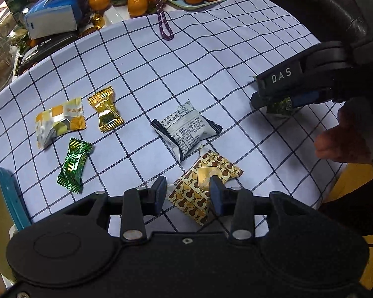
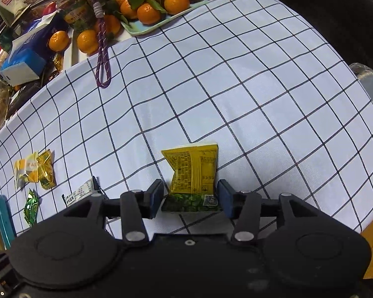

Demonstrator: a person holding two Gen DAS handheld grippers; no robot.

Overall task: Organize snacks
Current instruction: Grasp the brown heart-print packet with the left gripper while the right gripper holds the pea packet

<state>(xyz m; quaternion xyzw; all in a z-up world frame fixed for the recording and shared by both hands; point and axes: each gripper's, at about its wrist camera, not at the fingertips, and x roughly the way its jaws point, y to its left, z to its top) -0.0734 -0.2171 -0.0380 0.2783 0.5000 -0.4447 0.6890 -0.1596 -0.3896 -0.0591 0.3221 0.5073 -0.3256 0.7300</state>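
**Snacks on the checked cloth, one claw around each of two packets**

Left claw (image 1: 187, 193): parted wide, pads blue, poised over the brown-and-gold patterned packet (image 1: 206, 186). Packet flat on the checked cloth (image 1: 211, 49), lying between the two fingers and reaching past the right one; no firm clamp visible, so hold uncertain. Just ahead of the fingertips, a grey-and-black sachet (image 1: 186, 129) with printed text. Ahead and to the left, a gold twist-wrapped sweet (image 1: 105, 109) and beside it an orange-and-silver packet (image 1: 59, 121); nearer and left, a green foil sweet (image 1: 73, 165). At the far left edge, close to the claw body, a teal-rimmed tin (image 1: 10, 193).

Right claw (image 2: 190, 195): open about a packet's width, straddling the yellow-and-green packet (image 2: 192, 173). Left pad apparently at the packet's edge, right pad just beside it; real squeeze impossible to confirm. Packet's printed yellow part rising forward beyond the fingertips, green part back between the fingers. Seen from the left wrist, off to the right, the same claw held side-on and low to the cloth with a scrap of green wrapper showing under it.

Far ahead of both claws, at the cloth's far edge: a plate of mandarins (image 2: 161, 7), a purple cord loop (image 2: 103, 59), a blue-and-white tissue pack (image 1: 52, 19).
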